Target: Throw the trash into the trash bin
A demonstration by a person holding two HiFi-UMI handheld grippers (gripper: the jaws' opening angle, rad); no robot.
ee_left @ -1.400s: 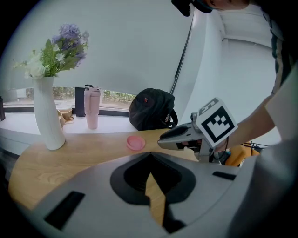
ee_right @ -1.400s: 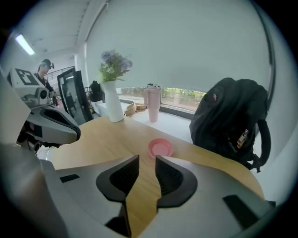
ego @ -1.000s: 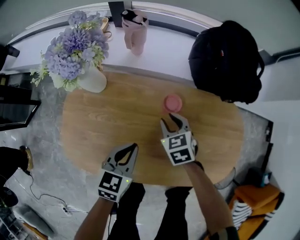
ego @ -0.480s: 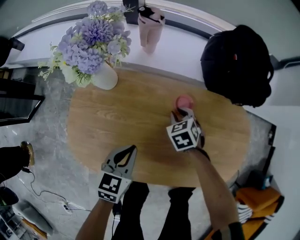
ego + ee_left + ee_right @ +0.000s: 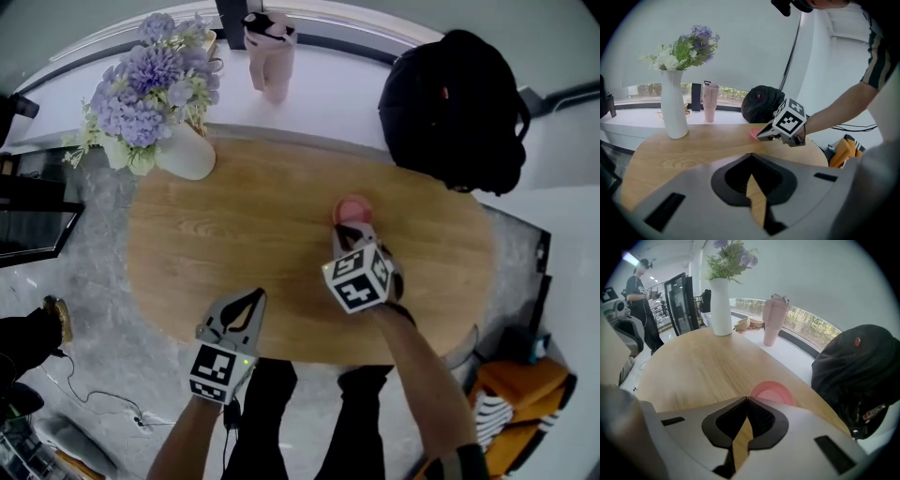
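A pink cup [image 5: 351, 208] stands on the oval wooden table [image 5: 234, 225], right of the middle. My right gripper [image 5: 354, 234] points steeply down at it, its jaws shut with the tips pinched on the cup's near rim. In the right gripper view the cup [image 5: 771, 392] shows just beyond the closed tips of the right gripper [image 5: 746, 399]. The left gripper view catches the cup [image 5: 754, 133] from the side, at the tips of that same gripper. My left gripper [image 5: 253, 298] hovers over the table's near edge, shut and holding nothing. No trash bin shows in any view.
A white vase of purple flowers [image 5: 183, 155] stands at the table's far left. A pink tumbler [image 5: 267, 56] and a black backpack [image 5: 455, 112] sit on the white sill behind. An orange bag [image 5: 511, 394] lies on the floor at right. A person [image 5: 640, 287] stands far off.
My right gripper has come down onto the pink cup's near rim and its jaws, open before, have shut. My left gripper has barely shifted.
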